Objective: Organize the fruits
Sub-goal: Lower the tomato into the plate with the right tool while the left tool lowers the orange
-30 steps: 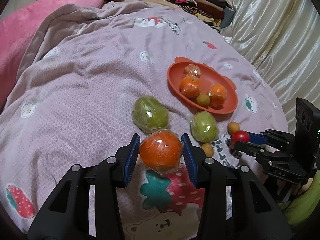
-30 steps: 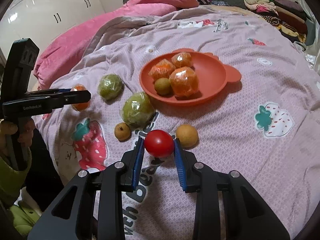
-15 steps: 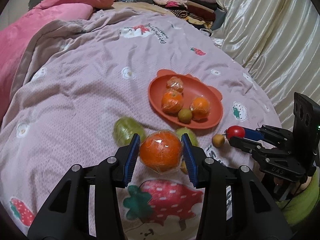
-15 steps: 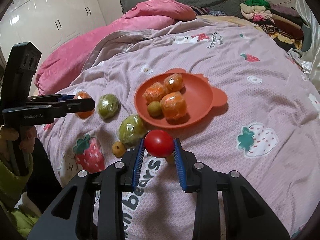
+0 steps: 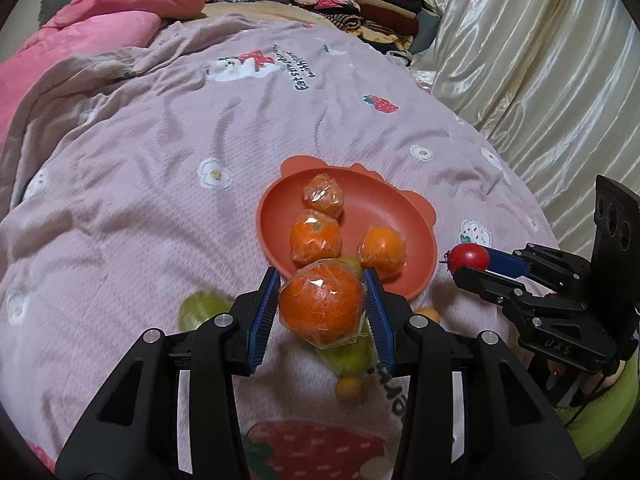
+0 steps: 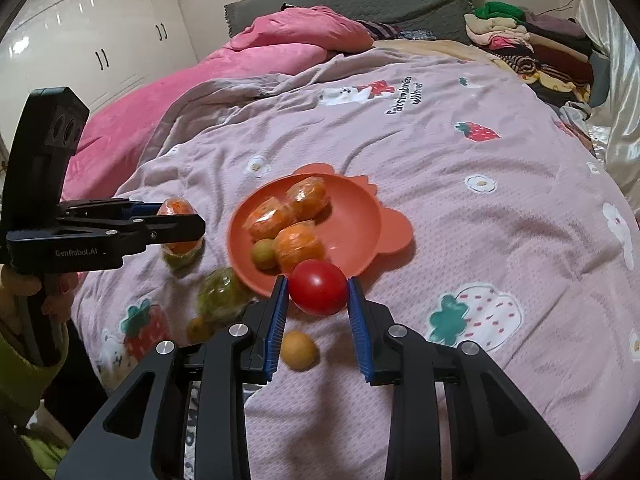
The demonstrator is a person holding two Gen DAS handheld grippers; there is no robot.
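My left gripper [image 5: 322, 306] is shut on a plastic-wrapped orange [image 5: 321, 304], held above the bed just in front of the orange plate [image 5: 404, 216]. The plate holds three wrapped oranges [image 5: 315, 236] and a small green fruit [image 6: 264, 253]. My right gripper [image 6: 318, 300] is shut on a red tomato [image 6: 319, 288], held at the plate's near rim [image 6: 360, 216]. Two wrapped green fruits [image 6: 222, 292] and small yellow fruits [image 6: 298, 350] lie on the blanket near the plate.
A pink-lilac printed blanket [image 5: 160, 160] covers the bed. A pink duvet [image 6: 240, 64] lies at the far left, folded clothes [image 6: 520, 40] at the far right, and shiny curtains [image 5: 540, 60] along the right side.
Both grippers have lifted and moved forward toward the plate, each still holding its fruit. The orange now hangs over the green fruit near the plate's front edge.
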